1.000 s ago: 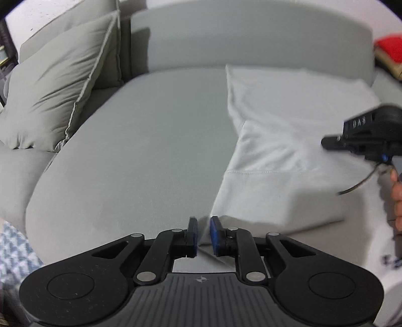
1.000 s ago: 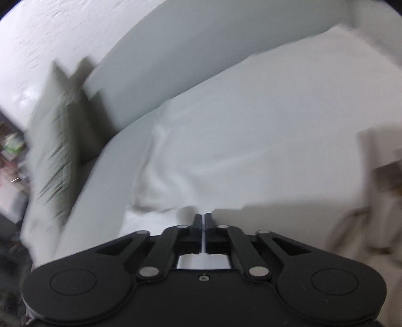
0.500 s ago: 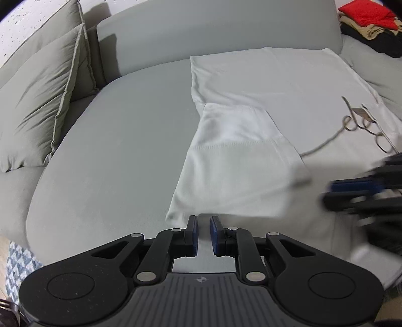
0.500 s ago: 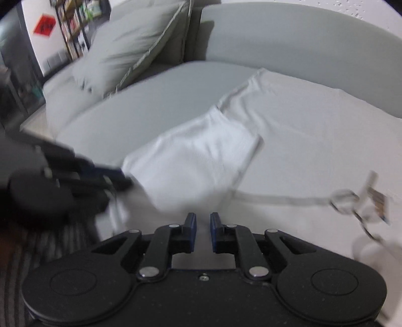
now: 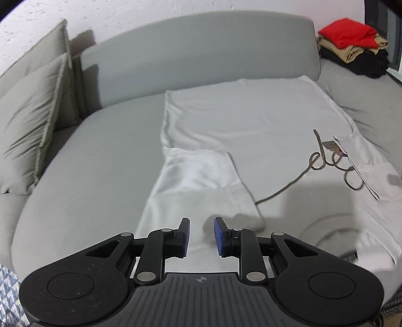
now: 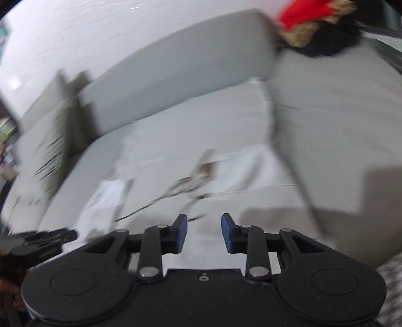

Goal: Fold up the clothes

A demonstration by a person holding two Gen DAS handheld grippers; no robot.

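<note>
A: Where is the shirt?

B: The white shirt (image 5: 251, 130) lies spread flat on the grey sofa (image 5: 83, 161), its far hem near the backrest (image 5: 196, 52); the left sleeve (image 5: 201, 186) is folded in over the body, its cuff end just ahead of the left gripper (image 5: 201, 235); a tag (image 5: 331, 147) on a thin cord (image 5: 284, 187) lies loose on the shirt's right part.

A: And the left gripper?

B: Its jaws stand apart and have just been opening; nothing is between them; the blue pads (image 5: 219, 235) hang over the sleeve's near end, and I cannot tell whether they touch the cloth.

A: The right one?

B: The right gripper (image 6: 204, 232) is apart too, jaws just opened further, with nothing between them; its view is badly blurred; below it lies white cloth, and the tag (image 6: 204, 163) and cord (image 6: 153, 201) show beyond the fingertips; the left gripper (image 6: 37, 239) is a dark smear at the lower left edge of that view.

A: Anything else around?

B: Two grey cushions (image 5: 30, 130) lean at the sofa's left end; a stack of folded clothes (image 5: 351, 47) sits at the far right, red on top, tan under it, black at the bottom; the same stack (image 6: 316, 27) is a smear at the top right of the right view; a white rough wall (image 5: 125, 15) stands behind the sofa.
</note>
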